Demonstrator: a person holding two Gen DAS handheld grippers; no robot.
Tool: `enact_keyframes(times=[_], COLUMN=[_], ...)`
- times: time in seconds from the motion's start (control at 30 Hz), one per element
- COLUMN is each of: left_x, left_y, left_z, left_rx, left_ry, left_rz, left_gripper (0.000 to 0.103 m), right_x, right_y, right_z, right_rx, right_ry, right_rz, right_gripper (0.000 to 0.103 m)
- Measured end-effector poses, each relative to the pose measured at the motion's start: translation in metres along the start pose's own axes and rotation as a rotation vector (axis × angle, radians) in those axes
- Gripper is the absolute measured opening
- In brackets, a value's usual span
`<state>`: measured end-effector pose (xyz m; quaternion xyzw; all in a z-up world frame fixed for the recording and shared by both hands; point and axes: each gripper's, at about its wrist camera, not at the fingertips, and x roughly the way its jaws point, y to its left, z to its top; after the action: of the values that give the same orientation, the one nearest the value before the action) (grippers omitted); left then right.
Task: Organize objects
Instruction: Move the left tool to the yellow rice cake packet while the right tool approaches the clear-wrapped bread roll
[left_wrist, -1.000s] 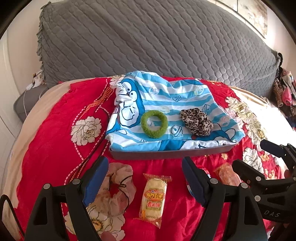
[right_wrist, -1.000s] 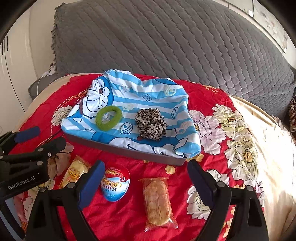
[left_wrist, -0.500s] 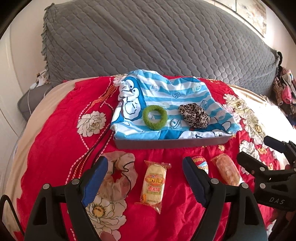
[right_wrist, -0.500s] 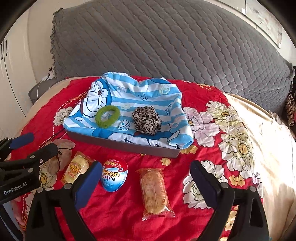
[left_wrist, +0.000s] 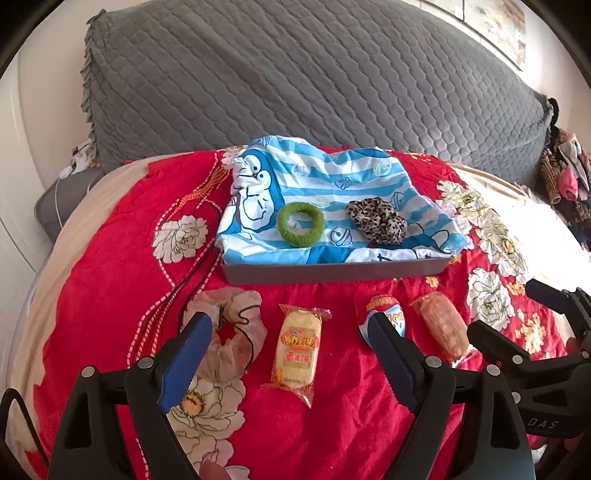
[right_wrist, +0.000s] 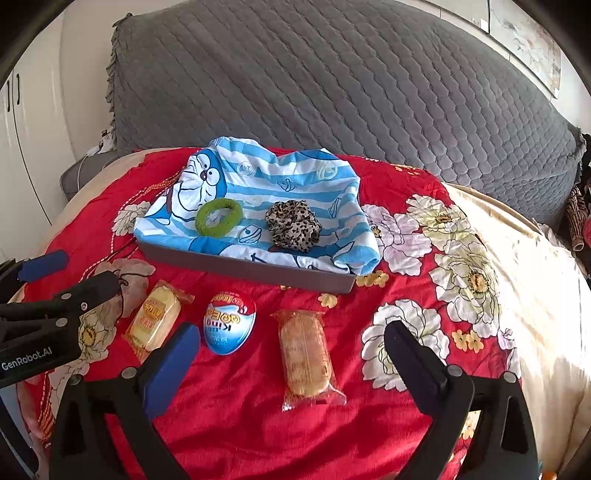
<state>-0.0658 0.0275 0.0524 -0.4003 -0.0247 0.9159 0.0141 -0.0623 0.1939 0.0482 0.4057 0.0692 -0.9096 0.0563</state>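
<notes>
A grey tray lined with a blue striped cartoon cloth holds a green hair ring and a leopard scrunchie. In front on the red bedspread lie a pink scrunchie, a yellow snack pack, an egg-shaped Kinder pack and a wrapped cake. My left gripper is open over the yellow pack. My right gripper is open over the wrapped cake. Both are empty.
A large grey quilted pillow stands behind the tray. The red floral bedspread covers the bed, with beige sheet to the right. Clothes hang at the far right. A white wall and cupboard are at the left.
Both grippers have drawn back and up from the tray, so the tray and the items in front look farther away. Nothing was picked up or moved.
</notes>
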Motion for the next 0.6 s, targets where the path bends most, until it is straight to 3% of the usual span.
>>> enact_keyframes(times=[0.6], left_x=[-0.013], left_y=[-0.003], left_z=[-0.021], left_rx=[0.017], left_ry=[0.008], left_rz=[-0.015], left_gripper=[0.101], right_x=[-0.009], right_y=[0.008], right_z=[-0.026], right_rx=[-0.013], right_ry=[0.028], right_rz=[0.004], right_gripper=[0.101])
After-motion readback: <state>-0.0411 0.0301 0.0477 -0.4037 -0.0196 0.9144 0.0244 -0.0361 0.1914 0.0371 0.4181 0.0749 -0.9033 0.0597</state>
